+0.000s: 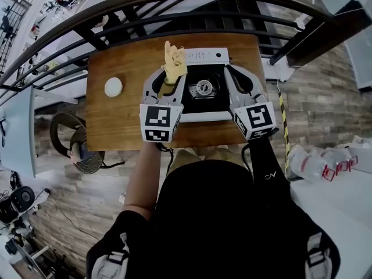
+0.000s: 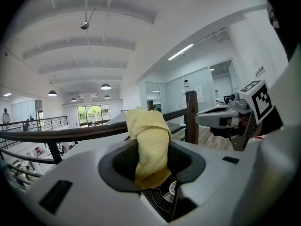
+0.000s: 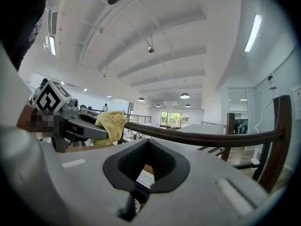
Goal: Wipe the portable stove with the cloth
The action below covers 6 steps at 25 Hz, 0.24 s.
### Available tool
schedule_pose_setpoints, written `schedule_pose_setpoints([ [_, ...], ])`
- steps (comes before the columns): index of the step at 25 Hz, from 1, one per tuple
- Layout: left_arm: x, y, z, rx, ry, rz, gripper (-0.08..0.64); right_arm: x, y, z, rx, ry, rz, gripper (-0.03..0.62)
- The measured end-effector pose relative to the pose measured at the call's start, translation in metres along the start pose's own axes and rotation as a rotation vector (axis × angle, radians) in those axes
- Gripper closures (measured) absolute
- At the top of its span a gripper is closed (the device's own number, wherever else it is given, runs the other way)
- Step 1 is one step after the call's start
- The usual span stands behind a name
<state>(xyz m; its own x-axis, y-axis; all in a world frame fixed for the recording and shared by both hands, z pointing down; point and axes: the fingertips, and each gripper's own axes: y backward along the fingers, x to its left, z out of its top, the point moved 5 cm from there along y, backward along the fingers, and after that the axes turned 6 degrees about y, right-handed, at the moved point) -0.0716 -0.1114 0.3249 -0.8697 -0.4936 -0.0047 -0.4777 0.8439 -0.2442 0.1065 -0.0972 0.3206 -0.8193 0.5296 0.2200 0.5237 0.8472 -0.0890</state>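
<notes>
Fingers (image 2: 121, 166) of the left gripper (image 2: 151, 168) are closed on a crumpled pale-yellow terry cloth (image 2: 148, 140). They pinch it near its middle, so one bunch stands up past the tips and a shorter end hangs below, leaving a loose wad free to rub with. In the head view this gripper sits over the 10 o'clock part of the flat black-and-white portable gas stove (image 1: 200, 116), with the cloth at about 11 o'clock from the round metal burner (image 1: 204, 88). Whether the cloth actually touches the stove top I cannot tell. The right gripper (image 3: 147, 146) has its fingers drawn together at the tips and holds nothing; only the hollow between the dark pads is left, and a bit of the stove shows through it. It hovers over the stove's 2 o'clock side, probably placed there to steady the light body while the other gripper rubs. The stove stands in the middle of the brown wooden counter (image 1: 116, 124), square to the person, so both grippers reach it evenly. A small white round disc (image 1: 113, 86) lies on the counter at 9 o'clock of the stove, well apart and out of the way. By the look of it, the wiping concerns the stove's far left corner, with most of the top yet to be covered.
</notes>
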Motion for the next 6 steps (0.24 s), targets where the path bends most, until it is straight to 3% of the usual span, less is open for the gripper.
schedule_pose_setpoints([
  [6,0.002,-0.0012,0.0023,0.001,0.012,0.001,0.403,-0.0027,-0.0022,0.0008,0.0,-0.005,-0.001,0.591],
])
